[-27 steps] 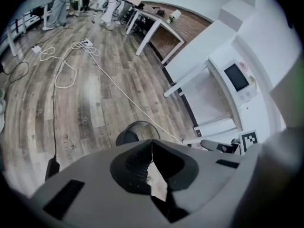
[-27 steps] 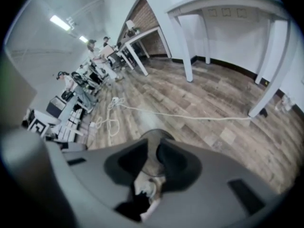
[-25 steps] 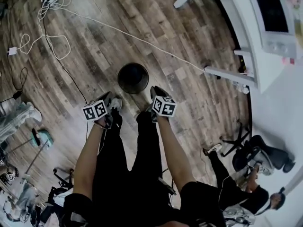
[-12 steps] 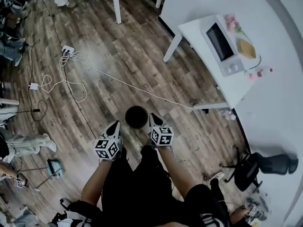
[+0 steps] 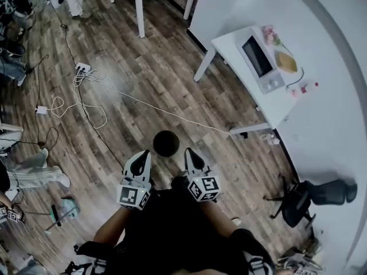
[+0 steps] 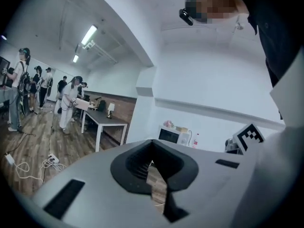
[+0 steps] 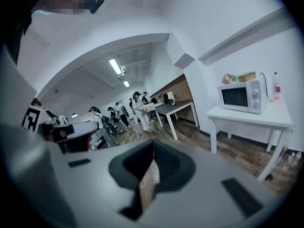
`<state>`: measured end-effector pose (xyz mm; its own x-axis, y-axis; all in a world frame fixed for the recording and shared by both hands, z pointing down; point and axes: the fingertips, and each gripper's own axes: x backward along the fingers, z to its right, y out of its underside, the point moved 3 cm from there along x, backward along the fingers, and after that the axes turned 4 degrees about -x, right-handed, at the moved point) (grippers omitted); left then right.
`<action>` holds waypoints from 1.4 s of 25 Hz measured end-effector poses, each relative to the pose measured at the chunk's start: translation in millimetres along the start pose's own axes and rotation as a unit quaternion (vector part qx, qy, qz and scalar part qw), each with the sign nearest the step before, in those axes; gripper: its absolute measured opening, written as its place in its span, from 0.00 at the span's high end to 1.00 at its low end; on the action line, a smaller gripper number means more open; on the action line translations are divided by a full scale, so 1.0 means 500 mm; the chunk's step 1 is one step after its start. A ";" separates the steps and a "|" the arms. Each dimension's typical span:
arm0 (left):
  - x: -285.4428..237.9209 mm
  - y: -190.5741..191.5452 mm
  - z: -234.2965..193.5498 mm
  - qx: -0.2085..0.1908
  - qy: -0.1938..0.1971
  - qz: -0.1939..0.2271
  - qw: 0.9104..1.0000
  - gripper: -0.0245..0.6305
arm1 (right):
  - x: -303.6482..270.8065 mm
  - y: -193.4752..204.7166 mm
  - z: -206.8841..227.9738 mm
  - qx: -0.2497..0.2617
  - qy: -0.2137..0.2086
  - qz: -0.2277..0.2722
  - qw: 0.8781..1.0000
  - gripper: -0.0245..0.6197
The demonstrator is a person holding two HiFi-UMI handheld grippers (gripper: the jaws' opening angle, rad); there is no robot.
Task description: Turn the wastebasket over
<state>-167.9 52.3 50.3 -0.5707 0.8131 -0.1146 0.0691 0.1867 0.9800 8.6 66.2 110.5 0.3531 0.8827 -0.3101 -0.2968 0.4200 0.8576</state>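
Wastebasket [image 5: 166,143] sits below the left gripper [image 5: 143,153] and right gripper [image 5: 188,152], held out level (jaws closed, empty)

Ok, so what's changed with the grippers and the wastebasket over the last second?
The left gripper and right gripper have risen away from the wastebasket as the person straightened up; both are shut, holding nothing. The wastebasket stays where it was on the floor, by the white cable.
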 end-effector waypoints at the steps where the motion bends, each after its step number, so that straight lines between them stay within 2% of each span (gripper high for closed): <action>1: 0.003 -0.011 0.008 -0.011 0.002 0.004 1.000 0.91 | 0.014 -0.007 -0.015 0.007 -0.004 0.008 1.000 0.91; 3: 0.007 -0.020 0.023 -0.035 0.002 0.010 0.999 0.91 | 0.034 -0.018 -0.035 0.018 -0.012 0.020 1.000 0.91; 5: 0.012 -0.020 0.032 -0.042 -0.002 0.019 0.999 0.91 | 0.046 -0.022 -0.045 0.023 -0.018 0.027 0.999 0.91; 9: 0.021 0.003 0.044 -0.027 -0.006 0.014 1.000 0.91 | 0.058 -0.012 -0.042 0.017 -0.015 0.030 0.999 0.91; 14: 0.014 -0.006 0.059 -0.026 0.000 0.015 1.000 0.91 | 0.068 -0.013 -0.026 0.013 -0.009 0.030 0.999 0.91; 20: 0.020 0.022 0.065 0.006 0.004 -0.001 1.000 0.91 | 0.072 0.003 -0.035 0.006 -0.018 0.023 1.000 0.91; 35: 0.036 0.027 0.067 -0.006 0.014 -0.003 1.000 0.91 | 0.084 0.015 -0.055 0.007 -0.020 0.028 0.999 0.91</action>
<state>-150.0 87.8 55.8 -0.5940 0.7959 -0.1168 0.0553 0.1853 0.9811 -3.4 112.3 92.5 0.3713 0.8957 -0.2445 -0.3048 0.3663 0.8791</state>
